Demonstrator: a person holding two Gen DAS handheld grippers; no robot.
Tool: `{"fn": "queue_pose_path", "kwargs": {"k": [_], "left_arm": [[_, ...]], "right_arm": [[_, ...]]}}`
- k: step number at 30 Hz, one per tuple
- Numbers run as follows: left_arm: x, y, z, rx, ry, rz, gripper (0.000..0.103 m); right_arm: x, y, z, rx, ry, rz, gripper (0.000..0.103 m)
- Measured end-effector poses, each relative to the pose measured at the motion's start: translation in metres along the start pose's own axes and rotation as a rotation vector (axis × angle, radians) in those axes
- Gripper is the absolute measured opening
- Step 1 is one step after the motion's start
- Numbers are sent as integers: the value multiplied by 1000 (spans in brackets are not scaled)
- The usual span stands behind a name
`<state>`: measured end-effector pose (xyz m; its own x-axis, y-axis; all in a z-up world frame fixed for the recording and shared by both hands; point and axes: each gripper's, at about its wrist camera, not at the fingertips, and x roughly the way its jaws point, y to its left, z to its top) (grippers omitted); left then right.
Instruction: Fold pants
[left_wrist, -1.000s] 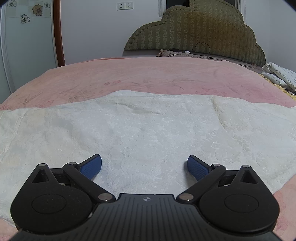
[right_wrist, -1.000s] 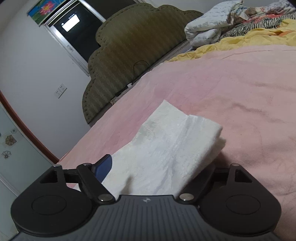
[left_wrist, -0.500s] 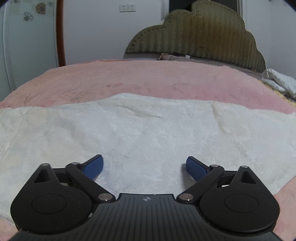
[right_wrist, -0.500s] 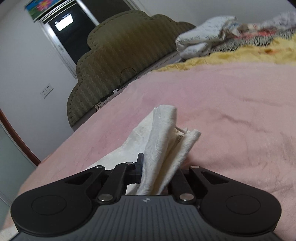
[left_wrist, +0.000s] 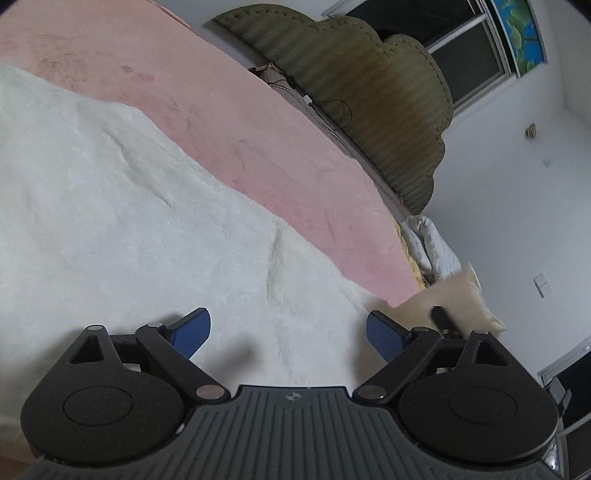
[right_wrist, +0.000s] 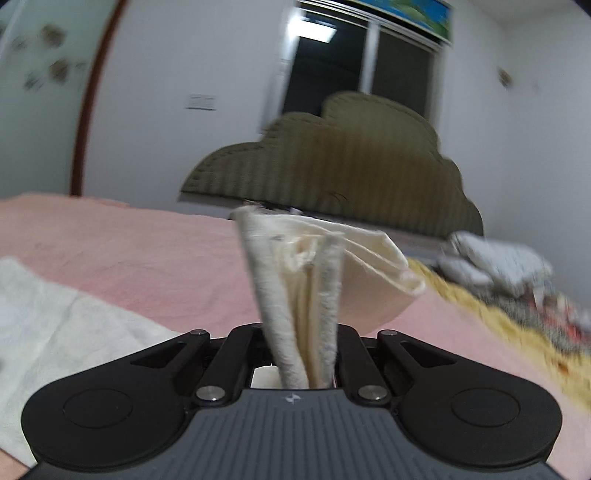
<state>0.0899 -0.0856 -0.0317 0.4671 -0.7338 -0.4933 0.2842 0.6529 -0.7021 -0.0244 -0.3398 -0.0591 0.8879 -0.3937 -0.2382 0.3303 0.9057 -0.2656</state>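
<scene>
White textured pants (left_wrist: 129, 221) lie spread flat on the pink bedspread (left_wrist: 258, 129). My left gripper (left_wrist: 288, 332) is open and empty, just above the fabric, its view tilted. My right gripper (right_wrist: 301, 354) is shut on a bunched end of the pants (right_wrist: 306, 280) and holds it lifted above the bed; the folded layers stick up between the jaws. The flat part of the pants also shows at lower left of the right wrist view (right_wrist: 55, 332). The lifted end and the right gripper show blurred at right of the left wrist view (left_wrist: 454, 295).
An olive padded headboard (right_wrist: 351, 166) stands at the far end of the bed. A white folded quilt (right_wrist: 495, 262) and a yellow blanket (right_wrist: 480, 306) lie at the right side. A dark window (right_wrist: 354, 62) is behind the headboard.
My right gripper has lifted the gripped end of the pants up off the bed and swung left. My left gripper has tilted and stays open over the fabric.
</scene>
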Motion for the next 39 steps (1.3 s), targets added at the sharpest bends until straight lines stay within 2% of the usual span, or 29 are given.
{"fn": "queue_pose_path", "kwargs": {"k": [2, 4, 7, 9, 13, 15, 16, 17, 18, 21, 24, 27, 29, 33, 35, 39], "left_arm": [[4, 6, 1, -28, -4, -2, 93], [11, 13, 5, -78, 21, -22, 93], [19, 21, 11, -130, 49, -56, 94], [25, 20, 14, -150, 64, -83, 98], [43, 13, 18, -191, 105, -122, 98], [52, 8, 23, -202, 105, -114, 95], [53, 5, 24, -203, 84, -98, 93], [53, 3, 27, -189, 60, -80, 81], [52, -1, 32, -149, 42, -63, 52], [43, -14, 40, 39, -10, 69, 16], [24, -26, 37, 200, -123, 174, 8], [11, -38, 29, 341, -227, 260, 7], [7, -41, 21, 394, -261, 321, 7], [22, -34, 10, 441, -199, 439, 7], [26, -27, 8, 429, -169, 455, 7], [18, -22, 4, 442, -164, 459, 7]], "right_arm": [[1, 36, 1, -90, -8, 62, 7], [-1, 78, -5, -238, -8, 125, 6], [-5, 116, -18, -364, -3, 184, 6], [-8, 124, -22, -382, -5, 195, 6], [-17, 122, -16, -351, -42, 205, 6], [-24, 120, -12, -338, -77, 222, 6], [-27, 120, -13, -352, -98, 237, 6], [-29, 124, -13, -382, -114, 245, 6], [-30, 131, -15, -427, -129, 243, 6], [-30, 151, -22, -534, -158, 236, 7], [-26, 169, -20, -538, -163, 274, 7], [-28, 185, -15, -529, -181, 307, 6], [-28, 194, -13, -538, -191, 322, 6], [-19, 207, -15, -578, -119, 383, 6], [-15, 210, -18, -608, -78, 407, 6], [-16, 208, -16, -608, -26, 436, 7]]}}
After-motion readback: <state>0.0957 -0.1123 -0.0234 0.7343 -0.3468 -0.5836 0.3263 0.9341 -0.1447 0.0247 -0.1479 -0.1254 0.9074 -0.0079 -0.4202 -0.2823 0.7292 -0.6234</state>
